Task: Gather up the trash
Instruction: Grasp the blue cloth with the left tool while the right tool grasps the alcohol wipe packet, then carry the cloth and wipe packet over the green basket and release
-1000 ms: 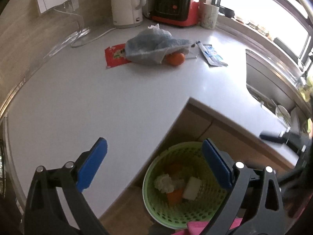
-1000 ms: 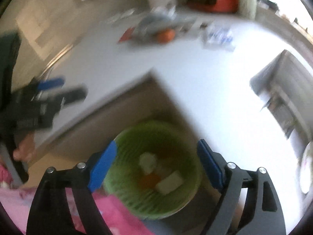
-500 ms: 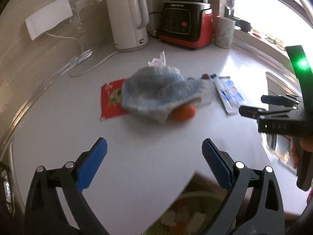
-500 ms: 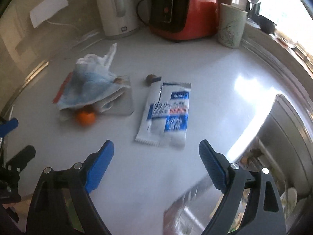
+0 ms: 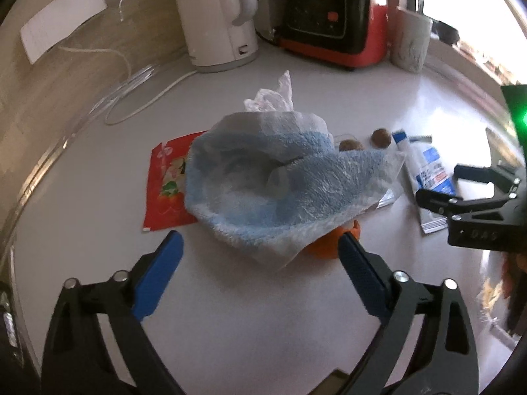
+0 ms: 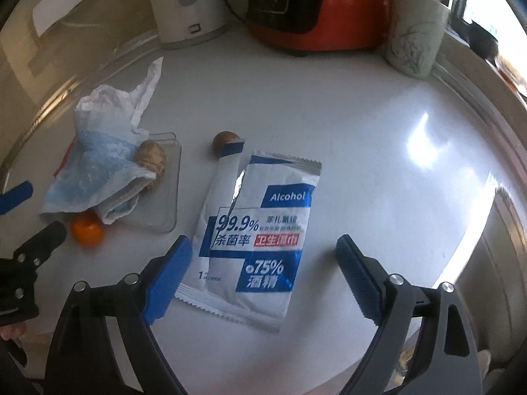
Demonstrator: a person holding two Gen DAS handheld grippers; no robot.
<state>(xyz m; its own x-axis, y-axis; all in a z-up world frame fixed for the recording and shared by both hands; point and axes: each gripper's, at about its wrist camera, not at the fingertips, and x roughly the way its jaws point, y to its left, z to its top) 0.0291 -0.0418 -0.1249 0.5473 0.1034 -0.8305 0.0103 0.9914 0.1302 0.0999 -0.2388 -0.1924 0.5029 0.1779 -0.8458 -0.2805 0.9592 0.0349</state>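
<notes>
**Two open tools closing in on the litter**

The left tool point(image 5: 258, 256) is held with its jaws wide apart and empty, just short of the bag point(image 5: 280, 177), a crumpled blue-and-white plastic heap lying on the surface point(image 5: 82, 230); a red wrapper point(image 5: 164, 191) is partly covered by it, and an orange point(image 5: 332, 247) is tucked under its near edge. The right tool point(image 6: 263, 260) is likewise spread apart and empty, with the wipes packet point(image 6: 260, 230) lying flat between and ahead of its fingers.

For the step in hand, the packet is best taken at its near serrated edge, one finger slid low along the surface, since a flat foil gives little to pinch; the bag should be gripped at a raised fold, not at the orange beneath, which would probably roll; two nuts point(image 5: 365, 140) beyond could be scattered by a careless sweep.

Against half a second ago, both tools have been brought closer; the bag and packet loom larger; the bin is no longer in view.
</notes>
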